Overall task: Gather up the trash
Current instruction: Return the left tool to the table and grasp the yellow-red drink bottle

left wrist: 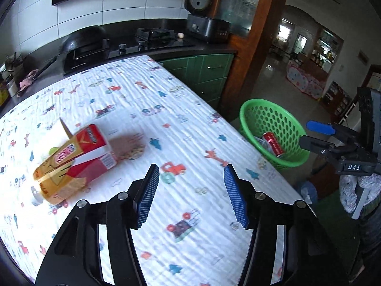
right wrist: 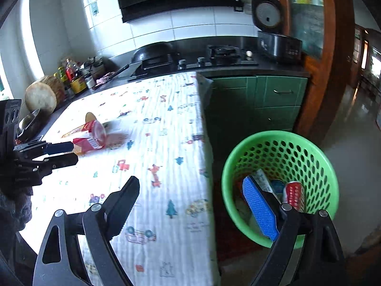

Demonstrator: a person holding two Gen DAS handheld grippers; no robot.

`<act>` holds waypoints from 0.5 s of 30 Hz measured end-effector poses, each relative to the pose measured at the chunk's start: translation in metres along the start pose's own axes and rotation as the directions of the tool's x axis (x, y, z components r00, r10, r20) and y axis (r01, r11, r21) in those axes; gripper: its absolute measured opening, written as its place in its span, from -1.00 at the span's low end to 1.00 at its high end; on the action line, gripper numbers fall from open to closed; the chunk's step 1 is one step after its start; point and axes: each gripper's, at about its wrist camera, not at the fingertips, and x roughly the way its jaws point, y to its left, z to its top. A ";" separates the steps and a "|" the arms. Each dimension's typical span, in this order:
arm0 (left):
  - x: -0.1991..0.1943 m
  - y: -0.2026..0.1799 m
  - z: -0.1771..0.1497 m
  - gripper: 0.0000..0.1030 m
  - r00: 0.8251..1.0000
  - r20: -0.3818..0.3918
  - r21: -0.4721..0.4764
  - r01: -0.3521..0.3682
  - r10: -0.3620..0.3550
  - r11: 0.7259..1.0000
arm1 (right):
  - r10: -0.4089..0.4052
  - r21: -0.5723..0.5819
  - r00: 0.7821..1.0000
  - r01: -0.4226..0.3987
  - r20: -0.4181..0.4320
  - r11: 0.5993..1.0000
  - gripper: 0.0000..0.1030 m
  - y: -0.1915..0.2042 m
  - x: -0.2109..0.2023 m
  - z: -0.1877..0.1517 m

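A red and gold carton (left wrist: 71, 159) lies on its side on the patterned tablecloth (left wrist: 166, 124), with a paper cup (right wrist: 91, 119) lying beside it. My left gripper (left wrist: 191, 174) is open and empty, to the right of the carton and above the cloth. My right gripper (right wrist: 190, 188) is open and empty, over the table's right edge and the green basket (right wrist: 281, 143) on the floor. A red can (right wrist: 294, 194) and wrappers lie in the basket. The can also shows in the left wrist view (left wrist: 273, 143).
Behind the table runs a dark counter with a wok (left wrist: 83, 39), a gas hob (left wrist: 154, 34), an egg and an open rice cooker (left wrist: 204, 23). Green cabinets (right wrist: 262, 104) and a wooden door frame stand to the right. Bottles and a chopping block (right wrist: 41, 96) stand at the left.
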 end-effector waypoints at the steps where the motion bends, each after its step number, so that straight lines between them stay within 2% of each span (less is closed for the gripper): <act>1: -0.002 0.009 -0.001 0.10 1.000 -0.001 0.008 -0.017 0.017 1.000 | 0.006 -0.009 1.000 -0.006 -0.004 1.000 0.66 0.007 0.002 0.002; 3: -0.004 0.028 -0.003 0.10 0.998 -0.006 0.018 -0.070 0.070 0.997 | 0.011 -0.024 1.000 -0.012 -0.007 1.000 0.66 0.019 0.005 0.007; 7: -0.002 0.065 -0.003 0.10 0.991 -0.024 0.069 -0.128 0.129 0.989 | 0.027 -0.052 0.999 -0.028 -0.017 0.998 0.67 0.039 0.011 0.013; 9: 0.003 0.082 0.000 0.22 0.988 -0.035 0.100 -0.147 0.151 0.984 | 0.031 -0.064 0.999 -0.033 -0.023 0.997 0.68 0.049 0.015 0.016; 15: 0.019 0.114 0.005 0.30 0.987 -0.080 0.179 -0.126 0.142 0.976 | 0.049 -0.088 0.998 -0.053 -0.048 0.995 0.68 0.070 0.027 0.023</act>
